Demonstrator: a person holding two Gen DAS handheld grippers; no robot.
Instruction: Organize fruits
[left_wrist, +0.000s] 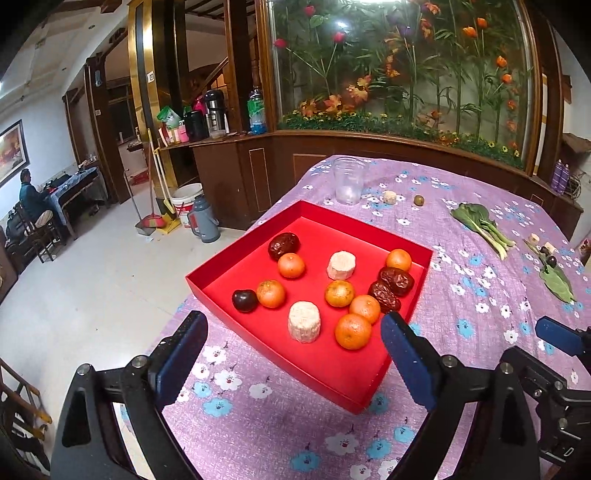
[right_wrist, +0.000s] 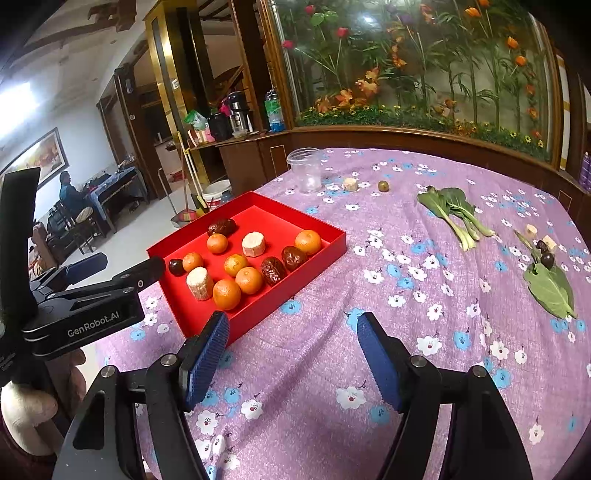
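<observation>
— Status of the tray?

— The red tray (left_wrist: 229, 266) sits on the tabletop (right_wrist: 369, 295) near its left edge. Inside: six oranges (left_wrist: 352, 331), three wrinkled dates (left_wrist: 396, 280), a dark plum (left_wrist: 244, 300) and two pale cut cylinders (left_wrist: 304, 321) (I cannot tell what fruit these are).

— And outside it?

— Beyond the tray stand a clear plastic cup (left_wrist: 349, 180), a pale chunk (left_wrist: 389, 197) and a small green fruit (left_wrist: 419, 200). To the right lie leafy greens (right_wrist: 452, 212), then a loose leaf (right_wrist: 550, 290) with dark fruits and pale pieces beside it.

— The tongs?

— Left tongs (left_wrist: 293, 338) are spread wide over the tray's near edge, gripping nothing. Right tongs (right_wrist: 291, 343) are spread above bare cloth just right of the tray, nothing between them.
</observation>
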